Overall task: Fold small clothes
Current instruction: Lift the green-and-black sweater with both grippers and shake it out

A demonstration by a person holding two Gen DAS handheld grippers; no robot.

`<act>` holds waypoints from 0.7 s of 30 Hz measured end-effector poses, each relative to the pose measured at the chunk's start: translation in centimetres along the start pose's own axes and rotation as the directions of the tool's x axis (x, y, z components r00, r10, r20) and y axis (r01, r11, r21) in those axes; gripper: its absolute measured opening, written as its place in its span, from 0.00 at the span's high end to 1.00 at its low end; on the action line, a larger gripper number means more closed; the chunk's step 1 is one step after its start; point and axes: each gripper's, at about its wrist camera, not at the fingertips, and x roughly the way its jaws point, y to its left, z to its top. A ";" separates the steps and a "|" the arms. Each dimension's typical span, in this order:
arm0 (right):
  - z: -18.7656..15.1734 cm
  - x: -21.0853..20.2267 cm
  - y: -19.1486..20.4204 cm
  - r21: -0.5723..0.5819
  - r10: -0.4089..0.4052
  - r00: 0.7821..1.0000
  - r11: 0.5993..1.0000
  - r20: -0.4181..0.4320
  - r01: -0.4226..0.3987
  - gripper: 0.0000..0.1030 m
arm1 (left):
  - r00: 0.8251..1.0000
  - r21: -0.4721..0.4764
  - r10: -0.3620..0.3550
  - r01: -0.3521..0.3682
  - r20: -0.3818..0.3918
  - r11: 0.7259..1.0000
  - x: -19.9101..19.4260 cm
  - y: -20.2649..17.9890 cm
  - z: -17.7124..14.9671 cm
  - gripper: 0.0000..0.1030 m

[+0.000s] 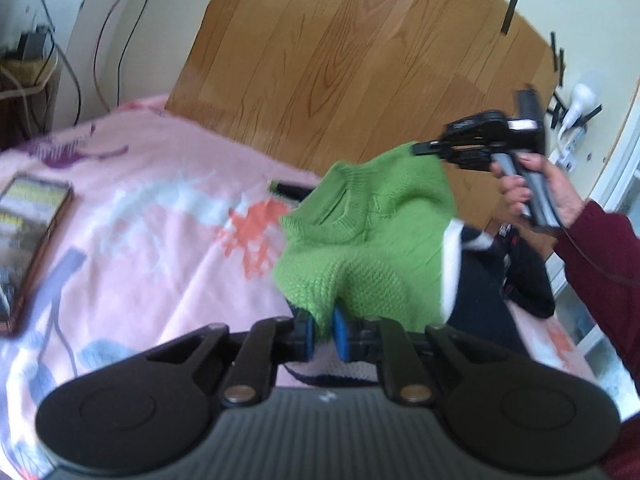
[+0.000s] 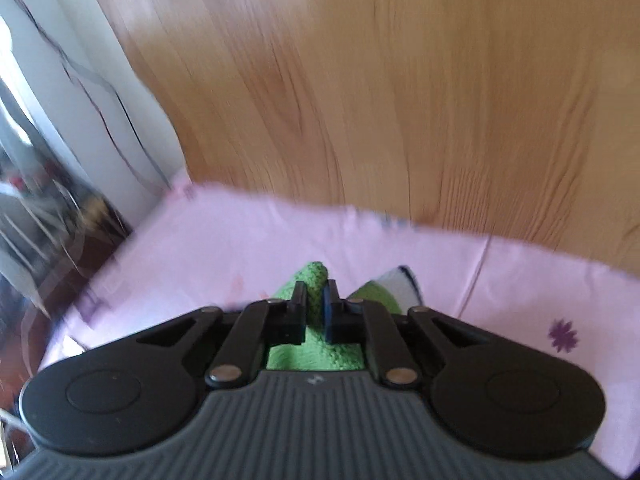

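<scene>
Green knitted garment [image 1: 360,240], small, ribbed neck opening facing up; held off the bed between two grips, slack in the middle. Left gripper [image 1: 322,326]: blue pads closed on a bunched fold of the near edge. Right gripper [image 1: 420,148]: clamped on the far corner, raised higher, so the knit hangs at a slant; in the right wrist view the same gripper [image 2: 316,304] shows green knit pinched between its pads. Judgement: two-corner hold is meant to spread the piece before laying it flat. Below: pink floral bedsheet [image 1: 160,220], free space for the fold. Dark clothing [image 1: 492,292] lies at right, just under the garment. Phone [image 1: 32,232] well apart at left. Wooden headboard [image 1: 360,60] behind.
</scene>
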 end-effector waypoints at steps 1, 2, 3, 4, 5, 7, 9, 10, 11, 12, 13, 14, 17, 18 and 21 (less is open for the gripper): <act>0.1 -2.2 0.4 0.004 0.006 0.999 1.000 0.053 -0.006 0.90 | 1.000 0.010 -0.003 0.003 0.018 1.000 -0.3 -0.4 0.5 0.91; 0.2 -4.1 0.7 0.002 0.007 0.995 1.000 0.103 -0.007 0.90 | 0.999 0.033 -0.002 0.000 0.049 0.999 -0.7 -1.1 1.3 0.91; 0.2 -6.3 1.1 -0.004 0.005 0.987 1.000 0.160 -0.005 0.90 | 0.997 0.062 0.005 -0.010 0.080 0.998 -1.1 -1.8 2.0 0.91; 0.2 -8.2 1.4 -0.006 0.004 0.978 1.000 0.208 -0.003 0.90 | 0.993 0.101 0.014 -0.026 0.121 0.995 -1.6 -2.7 3.0 0.91; 0.1 -10.4 1.6 -0.004 0.003 0.967 1.000 0.256 -0.002 0.90 | 0.987 0.136 0.020 -0.042 0.159 0.990 -2.1 -3.6 4.0 0.91; 0.0 -14.5 2.2 -0.003 -0.021 0.939 1.000 0.344 0.024 0.90 | 0.969 0.188 0.033 -0.081 0.243 0.979 -3.1 -5.5 6.4 0.95; -0.2 -18.2 2.7 0.001 -0.043 0.909 0.999 0.415 0.046 0.91 | 0.950 0.201 0.034 -0.100 0.310 0.974 -4.0 -7.0 8.9 0.95; -0.4 -20.1 3.0 0.005 -0.055 0.891 0.998 0.451 0.059 0.91 | 0.940 0.196 0.036 -0.109 0.341 0.975 -4.4 -7.7 10.2 0.95; -0.6 -21.7 3.5 0.002 -0.069 0.870 0.997 0.489 0.078 0.91 | 0.929 0.184 0.035 -0.110 0.370 0.977 -4.9 -8.3 11.6 0.95; -0.9 -23.3 4.1 -0.004 -0.077 0.846 0.996 0.527 0.093 0.91 | 0.916 0.168 0.032 -0.107 0.400 0.980 -5.4 -9.0 13.1 0.95; -1.1 -25.1 4.7 -0.007 -0.079 0.823 0.995 0.563 0.101 0.91 | 0.901 0.153 0.038 -0.114 0.431 0.982 -6.0 -9.8 14.4 0.95; -1.4 -26.6 5.2 -0.010 -0.078 0.800 0.994 0.595 0.105 0.91 | 0.886 0.141 0.046 -0.124 0.462 0.982 -6.5 -10.5 15.4 0.95; -2.6 -31.6 7.5 -0.023 -0.072 0.721 0.992 0.690 0.121 0.91 | 0.834 0.116 0.058 -0.145 0.549 0.983 -8.4 -12.1 17.9 0.95; -3.0 -33.2 8.1 -0.026 -0.068 0.698 0.992 0.713 0.124 0.91 | 0.811 0.106 0.058 -0.147 0.582 0.983 -9.4 -12.7 18.7 0.95; -3.9 -37.1 10.0 -0.033 -0.067 0.625 0.989 0.778 0.147 0.91 | 0.763 0.097 0.036 -0.129 0.646 0.987 -12.0 -14.6 21.2 0.95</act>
